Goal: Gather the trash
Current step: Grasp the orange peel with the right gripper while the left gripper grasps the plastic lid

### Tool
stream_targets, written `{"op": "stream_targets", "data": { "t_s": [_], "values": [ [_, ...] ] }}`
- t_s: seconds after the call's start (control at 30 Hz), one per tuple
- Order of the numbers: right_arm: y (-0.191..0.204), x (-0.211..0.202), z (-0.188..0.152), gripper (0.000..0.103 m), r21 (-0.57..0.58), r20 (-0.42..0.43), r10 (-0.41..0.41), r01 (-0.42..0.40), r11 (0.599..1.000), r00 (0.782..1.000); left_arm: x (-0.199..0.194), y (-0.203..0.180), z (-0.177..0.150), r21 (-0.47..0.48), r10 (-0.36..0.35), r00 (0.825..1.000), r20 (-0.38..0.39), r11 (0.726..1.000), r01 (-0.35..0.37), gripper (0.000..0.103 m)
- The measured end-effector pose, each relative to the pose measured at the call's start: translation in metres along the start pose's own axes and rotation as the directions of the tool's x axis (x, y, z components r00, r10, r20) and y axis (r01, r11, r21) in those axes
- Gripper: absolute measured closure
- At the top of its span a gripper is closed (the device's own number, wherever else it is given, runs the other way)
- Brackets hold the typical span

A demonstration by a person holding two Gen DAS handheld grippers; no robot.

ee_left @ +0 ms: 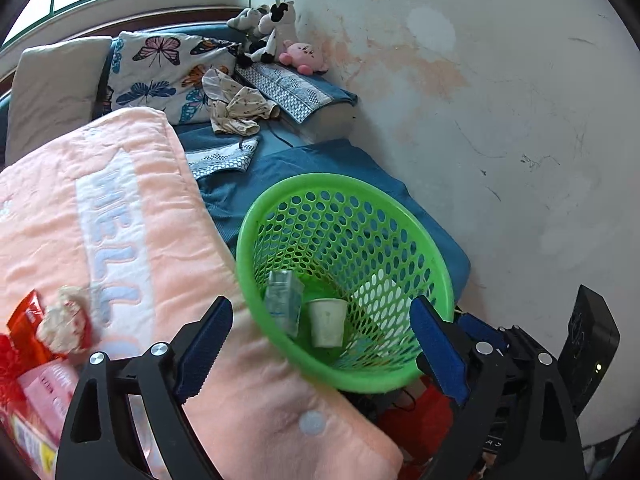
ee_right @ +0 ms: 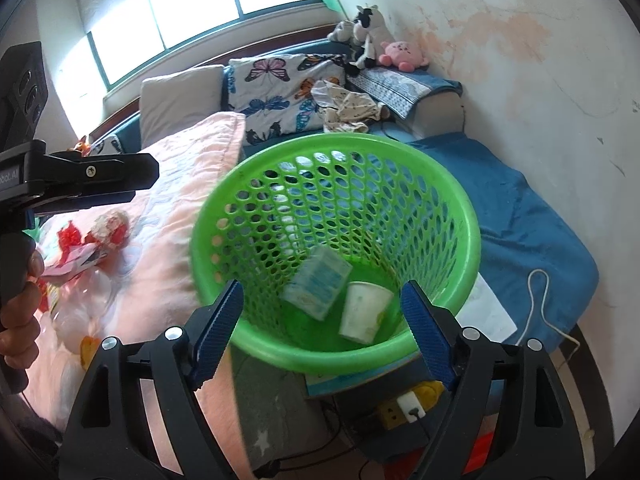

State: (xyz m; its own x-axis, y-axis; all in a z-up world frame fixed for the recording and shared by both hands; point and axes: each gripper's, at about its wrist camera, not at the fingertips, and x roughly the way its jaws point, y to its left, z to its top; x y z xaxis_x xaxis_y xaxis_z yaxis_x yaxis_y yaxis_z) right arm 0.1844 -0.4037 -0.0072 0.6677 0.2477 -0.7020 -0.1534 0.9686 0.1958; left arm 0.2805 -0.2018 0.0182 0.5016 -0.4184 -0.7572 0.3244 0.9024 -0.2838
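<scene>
Bright green round plastic wastebasket (ee_right: 336, 184), walls perforated with oval holes, rim smooth and rolled. It leans against the edge of a bed, between a peach-pink quilted blanket (ee_left: 132, 216) and a blue bedsheet (ee_right: 520, 216), mouth tilted toward both cameras.

Contents, lying on the basket floor:
- One small rectangular drink carton (ee_right: 318, 282), pale blue-green and white print, on its side, slightly blurred.
- One white paper cup (ee_right: 364, 312), on its side just beside the carton, open mouth facing up toward the far wall of the basket.

Uncollected items lie on the pink blanket to the left of the basket, well apart from it: a crumpled off-white paper wad (ee_left: 64, 320) resting on a red foil wrapper (ee_left: 24, 320), with pink packaging (ee_left: 48, 396) nearer the camera. Print on these is too blurred to read.

Left gripper (ee_left: 320, 352): black frame, blue ribbed pads, jaws spread wide with nothing clamped; the basket's near rim shows between them, without contact at the pads.

Right gripper (ee_right: 324, 332): same build, jaws likewise spread wide and empty, straddling the near rim of the basket without pressing on it. In the right wrist view a hand (ee_right: 18, 300) on the left gripper's handle is visible at the left edge.
</scene>
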Motion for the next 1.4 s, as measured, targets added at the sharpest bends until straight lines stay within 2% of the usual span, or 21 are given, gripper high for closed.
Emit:
{"op": "stream_targets", "data": {
  "t_s": [0.13, 0.47, 0.73, 1.03, 1.4],
  "values": [
    [0.016, -0.008, -0.004, 0.021, -0.029, 0.002, 0.034, -0.034, 0.999, 0.999, -0.028, 0.003, -0.009, 0.028, 0.034, 0.998, 0.046, 0.999, -0.035, 0.012],
    [0.069, -0.020, -0.022, 0.021, -0.125, -0.028, 0.140, -0.143, 0.982, 0.990, -0.082, 0.021, -0.037, 0.044, 0.127, 0.988, 0.086, 0.990, -0.131, 0.011],
    [0.125, -0.023, -0.048, 0.021, -0.228, -0.093, 0.238, -0.254, 0.940, 0.967, -0.120, 0.051, -0.065, 0.001, 0.169, 0.980, 0.101, 0.985, -0.170, 0.010],
    [0.174, -0.010, -0.075, 0.024, -0.310, -0.168, 0.263, -0.304, 0.901, 0.950, -0.146, 0.080, -0.097, -0.030, 0.217, 0.973, 0.081, 0.976, -0.216, 0.010],
    [0.189, 0.016, -0.082, 0.030, -0.315, -0.216, 0.252, -0.311, 0.897, 0.943, -0.154, 0.104, -0.127, -0.041, 0.235, 0.971, 0.041, 0.971, -0.234, 0.010]
  ]
}}
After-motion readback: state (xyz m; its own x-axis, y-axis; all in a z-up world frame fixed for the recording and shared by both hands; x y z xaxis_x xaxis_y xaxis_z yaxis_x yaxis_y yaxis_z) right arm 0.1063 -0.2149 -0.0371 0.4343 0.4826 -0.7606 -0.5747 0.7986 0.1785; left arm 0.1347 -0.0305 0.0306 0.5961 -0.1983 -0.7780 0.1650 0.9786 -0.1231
